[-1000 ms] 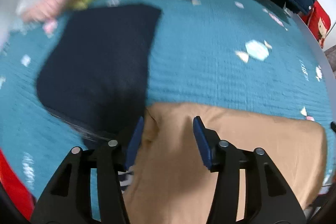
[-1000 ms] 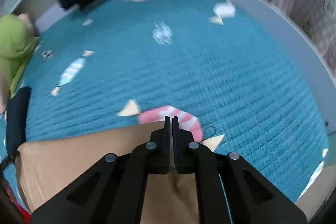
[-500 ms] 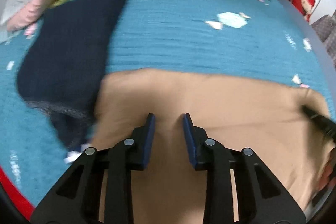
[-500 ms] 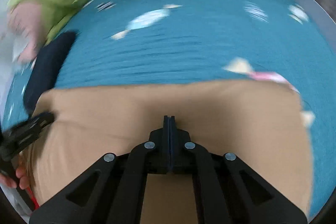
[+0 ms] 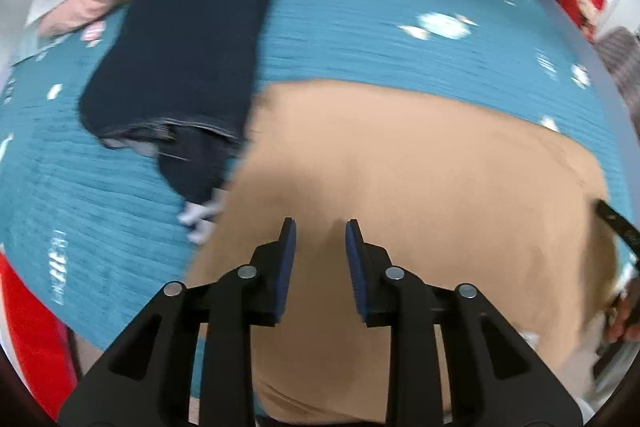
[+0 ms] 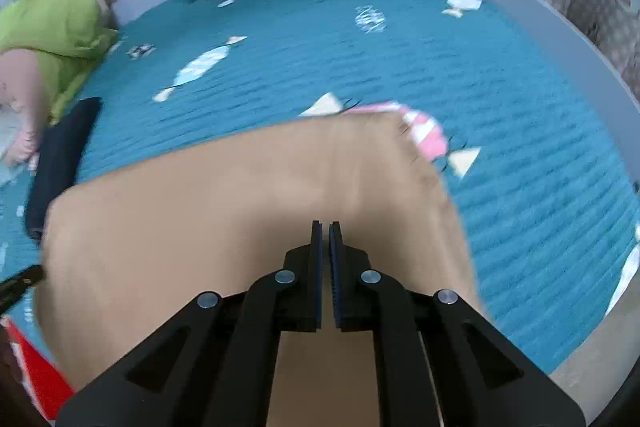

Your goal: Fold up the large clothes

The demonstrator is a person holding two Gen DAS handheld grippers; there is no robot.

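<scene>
While tan garment (image 5: 420, 163) lies spread on teal bed cover (image 5: 360, 35), long axis crosswise under both tongs: left tongs (image 5: 320, 239) part-open, gripping nothing evident; right tongs (image 6: 326, 241) nearly clenched, opening, hold unclear.

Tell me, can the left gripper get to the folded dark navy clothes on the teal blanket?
Probably yes. The folded dark navy clothes lie in the open on the teal blanket, up and left of the left gripper, which hangs over the tan cloth. Nothing stands between them.
</scene>
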